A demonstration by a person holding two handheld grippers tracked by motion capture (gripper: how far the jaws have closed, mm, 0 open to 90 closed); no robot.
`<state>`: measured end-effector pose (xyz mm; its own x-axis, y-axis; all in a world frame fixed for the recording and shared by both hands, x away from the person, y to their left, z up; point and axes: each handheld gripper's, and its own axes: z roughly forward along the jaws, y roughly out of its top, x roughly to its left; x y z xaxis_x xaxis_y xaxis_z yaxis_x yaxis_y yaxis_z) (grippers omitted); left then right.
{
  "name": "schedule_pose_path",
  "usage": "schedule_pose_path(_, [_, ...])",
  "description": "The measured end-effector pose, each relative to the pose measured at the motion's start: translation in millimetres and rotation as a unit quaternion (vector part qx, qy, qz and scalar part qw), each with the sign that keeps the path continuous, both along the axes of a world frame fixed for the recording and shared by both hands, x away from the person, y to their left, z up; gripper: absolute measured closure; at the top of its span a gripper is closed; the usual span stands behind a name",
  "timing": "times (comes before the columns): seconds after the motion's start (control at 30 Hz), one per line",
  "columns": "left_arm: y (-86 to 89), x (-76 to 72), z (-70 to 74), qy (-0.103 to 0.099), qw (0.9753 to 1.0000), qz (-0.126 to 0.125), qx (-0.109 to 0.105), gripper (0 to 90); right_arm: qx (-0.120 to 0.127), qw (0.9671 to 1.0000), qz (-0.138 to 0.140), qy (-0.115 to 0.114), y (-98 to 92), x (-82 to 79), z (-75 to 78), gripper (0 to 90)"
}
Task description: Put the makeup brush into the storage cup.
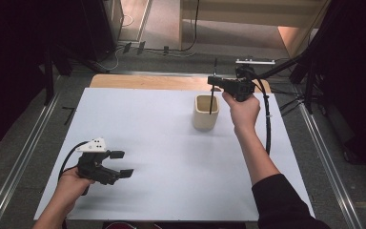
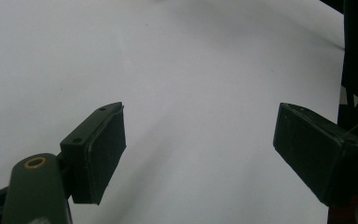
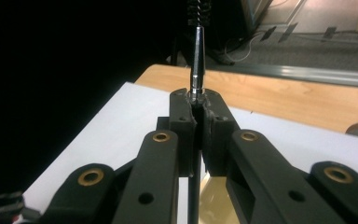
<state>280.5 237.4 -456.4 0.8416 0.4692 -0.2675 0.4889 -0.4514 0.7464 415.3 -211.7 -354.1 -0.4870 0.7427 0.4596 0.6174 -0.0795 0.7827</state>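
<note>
The right gripper (image 1: pixel 215 82) is in the upper middle of the high view, held up by the person's right hand (image 1: pixel 242 110). Its two black jaws are pinched tight on a thin dark stick (image 1: pixel 212 95). In the right gripper view the jaws press together around a shiny metal part of the stick (image 3: pixel 197 60), and the top end looks like a small bristly brush, though it is cut off by the frame edge. The stick stands almost straight up.

Right under this gripper is a cream cup (image 1: pixel 206 112). The low end of the stick goes down into the open top of the cup. I cannot tell if it touches the bottom or the wall inside. In the right gripper view a bit of the cup (image 3: pixel 214 200) shows yellowish between the jaws at the bottom.

The left gripper (image 1: pixel 122 163) is in the lower left of the high view, held by the left hand (image 1: pixel 71 183). Its jaws are spread wide and hold nothing. In the left gripper view the jaws hang over bare white sheet (image 2: pixel 177 70).

The cup stands on the white sheet (image 1: pixel 162 157), which covers a wooden table (image 1: pixel 147 82). The two grippers are well apart. Dark stands and cables (image 1: pixel 286 102) are at the upper right, beside the table.
</note>
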Motion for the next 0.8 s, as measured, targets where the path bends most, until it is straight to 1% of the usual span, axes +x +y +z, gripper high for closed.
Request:
schedule_pose_path(0.07, [-0.1,-0.1,0.0,-0.001,1.0,-0.001,-0.001,17.1,-0.006,1.0,-0.004,-0.002,1.1,3.1,1.8,85.6])
schedule_pose_path(0.1, [-0.2,-0.1,0.0,-0.001,1.0,-0.001,-0.001,17.1,-0.01,0.9999,-0.007,-0.006,1.3,4.5,2.6,85.6])
schedule_pose_path(0.27, [-0.3,0.1,-0.2,0.0,1.0,-0.002,0.002,17.1,-0.015,0.9993,-0.026,-0.022,2.8,9.6,5.3,85.6])
schedule_pose_path(0.57, [-0.9,0.2,-0.7,0.0,1.0,-0.005,0.002,17.1,-0.029,0.9966,-0.052,-0.058,5.3,16.2,1.7,85.5])
schedule_pose_path(0.63, [-1.0,0.2,-0.8,0.0,1.0,-0.005,0.002,17.1,-0.026,0.9964,-0.054,-0.06,5.5,17.3,0.3,85.5])
schedule_pose_path(0.77, [-1.0,0.4,-0.7,0.0,1.0,-0.005,0.001,17.1,-0.037,0.9952,-0.06,-0.068,8.6,19.6,-2.5,85.5])
schedule_pose_path(0.8, [-1.0,0.3,-0.7,0.0,1.0,-0.005,0.001,17.1,-0.035,0.9954,-0.059,-0.066,9.5,20.3,-3.8,85.5])
